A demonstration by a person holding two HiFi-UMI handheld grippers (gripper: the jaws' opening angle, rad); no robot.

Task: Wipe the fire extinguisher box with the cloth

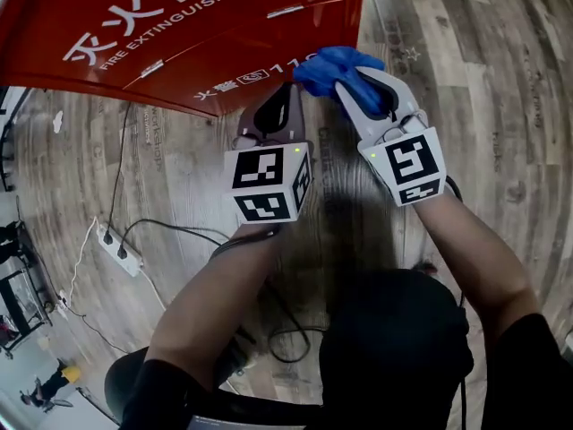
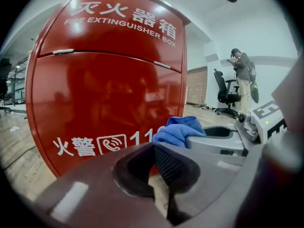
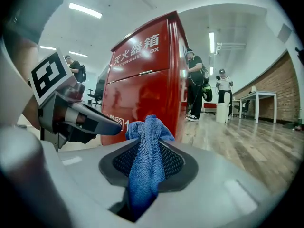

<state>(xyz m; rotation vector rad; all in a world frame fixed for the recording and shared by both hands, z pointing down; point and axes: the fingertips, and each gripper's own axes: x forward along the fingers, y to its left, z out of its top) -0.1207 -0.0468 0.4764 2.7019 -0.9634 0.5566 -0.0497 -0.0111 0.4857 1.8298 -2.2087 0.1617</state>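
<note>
The red fire extinguisher box (image 1: 179, 34) stands on the wood floor, white lettering on its front (image 2: 109, 80) (image 3: 147, 80). My right gripper (image 1: 358, 83) is shut on a blue cloth (image 1: 336, 65) (image 3: 145, 160), held close to the box's lower corner; whether the cloth touches the box I cannot tell. Beside it on the left, my left gripper (image 1: 291, 97) points at the same lower edge, jaws closed with nothing between them (image 2: 159, 167). The cloth (image 2: 178, 129) shows in the left gripper view, bunched in front of the box's printed number.
A white power strip (image 1: 121, 253) with black cables lies on the floor at left. An office chair (image 2: 225, 96) and a standing person (image 2: 243, 80) are behind the box; two more people (image 3: 197, 84) and a white table (image 3: 263, 101) are at right.
</note>
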